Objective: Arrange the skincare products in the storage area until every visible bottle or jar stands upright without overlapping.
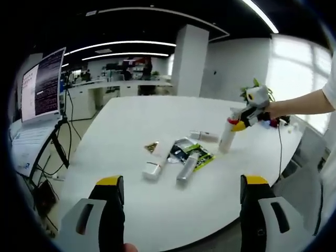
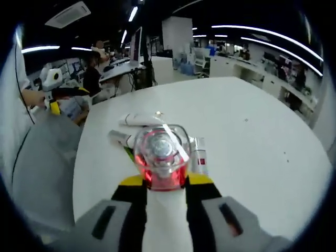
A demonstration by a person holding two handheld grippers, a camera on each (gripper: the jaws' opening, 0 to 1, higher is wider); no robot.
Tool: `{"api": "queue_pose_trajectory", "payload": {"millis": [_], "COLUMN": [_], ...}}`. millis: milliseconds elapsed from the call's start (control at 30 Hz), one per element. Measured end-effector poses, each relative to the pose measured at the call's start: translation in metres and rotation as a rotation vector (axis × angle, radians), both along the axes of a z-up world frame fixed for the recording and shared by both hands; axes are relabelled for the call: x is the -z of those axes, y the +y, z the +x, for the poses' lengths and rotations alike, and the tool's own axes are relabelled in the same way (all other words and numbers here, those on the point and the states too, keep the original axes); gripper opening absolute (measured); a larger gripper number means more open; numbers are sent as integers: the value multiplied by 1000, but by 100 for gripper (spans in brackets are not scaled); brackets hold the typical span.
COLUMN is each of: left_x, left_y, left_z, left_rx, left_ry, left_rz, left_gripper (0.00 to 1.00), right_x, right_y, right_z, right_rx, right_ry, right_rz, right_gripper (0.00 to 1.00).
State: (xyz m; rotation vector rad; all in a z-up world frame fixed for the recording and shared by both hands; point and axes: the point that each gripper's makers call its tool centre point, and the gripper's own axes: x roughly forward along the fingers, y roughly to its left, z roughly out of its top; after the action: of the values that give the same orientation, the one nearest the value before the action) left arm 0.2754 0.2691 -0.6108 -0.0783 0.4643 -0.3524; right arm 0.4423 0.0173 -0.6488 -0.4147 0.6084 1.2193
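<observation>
My left gripper (image 1: 182, 181) is open over the near part of the white table (image 1: 131, 115), its jaws wide apart with nothing between them. Ahead lie a white jar (image 1: 152, 169), a silver tube (image 1: 188, 166), a green-black sachet (image 1: 185, 149), a small gold packet (image 1: 151, 147) and a white tube (image 1: 205, 136). To their right a white bottle (image 1: 226, 139) stands upright with its base at the tabletop, and my right gripper (image 1: 240, 125) is shut on its top. In the right gripper view the same bottle (image 2: 160, 152), with a clear cap over red, sits between my right gripper's (image 2: 164, 181) jaws, above the lying products (image 2: 137, 119).
A laptop (image 1: 42, 86) on a stand is left of the table, with cables below. A person's arm (image 1: 304, 102) reaches in from the right. The left gripper (image 2: 52, 89), held by a hand, is at the left of the right gripper view. Broad bare tabletop (image 2: 252, 136) lies right of the products.
</observation>
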Motion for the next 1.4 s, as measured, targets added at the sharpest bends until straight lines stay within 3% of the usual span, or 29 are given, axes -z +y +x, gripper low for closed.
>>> {"api": "queue_pose_trajectory", "payload": {"millis": [700,1400], "left_x": [3,7], "left_y": [2,1], "left_z": [1,2], "left_rx": [-9,-14], "left_ry": [19,43], "left_rz": [-9,-9], "left_gripper": [88,89], "right_x": [5,7], "right_y": [-7,-9], "right_z": [6,12], "right_rx": [-251,-318], "right_ry": [11,28], "right_rz": [-54,-64], "right_gripper": [28,28]}}
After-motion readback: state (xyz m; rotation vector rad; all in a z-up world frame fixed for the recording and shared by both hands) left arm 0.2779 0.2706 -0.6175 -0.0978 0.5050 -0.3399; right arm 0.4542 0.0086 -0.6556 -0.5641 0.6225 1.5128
